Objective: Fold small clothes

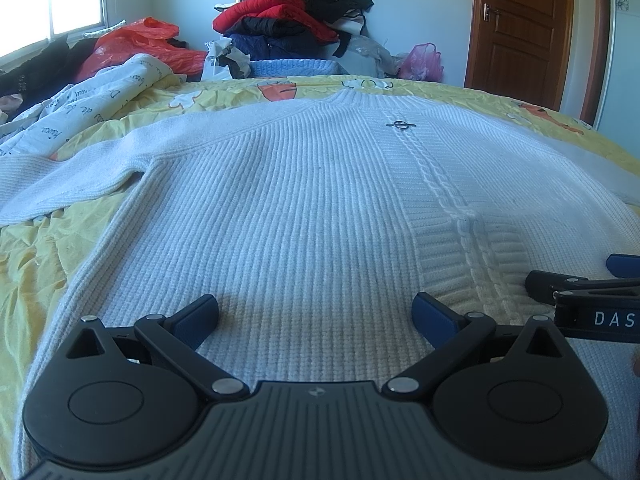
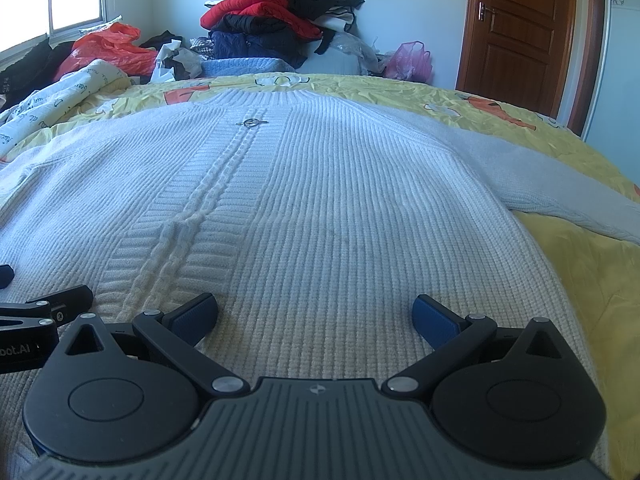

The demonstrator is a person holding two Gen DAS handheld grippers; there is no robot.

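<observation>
A white ribbed knit sweater (image 1: 304, 200) lies flat, front up, on a yellow printed bedsheet (image 1: 36, 264), collar far from me, sleeves spread to both sides. A cable braid (image 1: 452, 200) runs down its middle, with a small metal emblem (image 1: 401, 125) near the collar. My left gripper (image 1: 316, 314) is open and empty, low over the hem left of the braid. My right gripper (image 2: 316, 314) is open and empty over the hem right of the braid (image 2: 188, 216). The sweater (image 2: 340, 208) fills the right wrist view. Each gripper shows at the other view's edge (image 1: 580, 292) (image 2: 44, 304).
A pile of red, black and navy jackets (image 1: 296, 12) stands at the far wall. A red plastic bag (image 1: 136, 44) and a printed white quilt (image 1: 80, 96) lie at the far left. A pink bag (image 1: 422, 60) sits beside a brown wooden door (image 1: 524, 28).
</observation>
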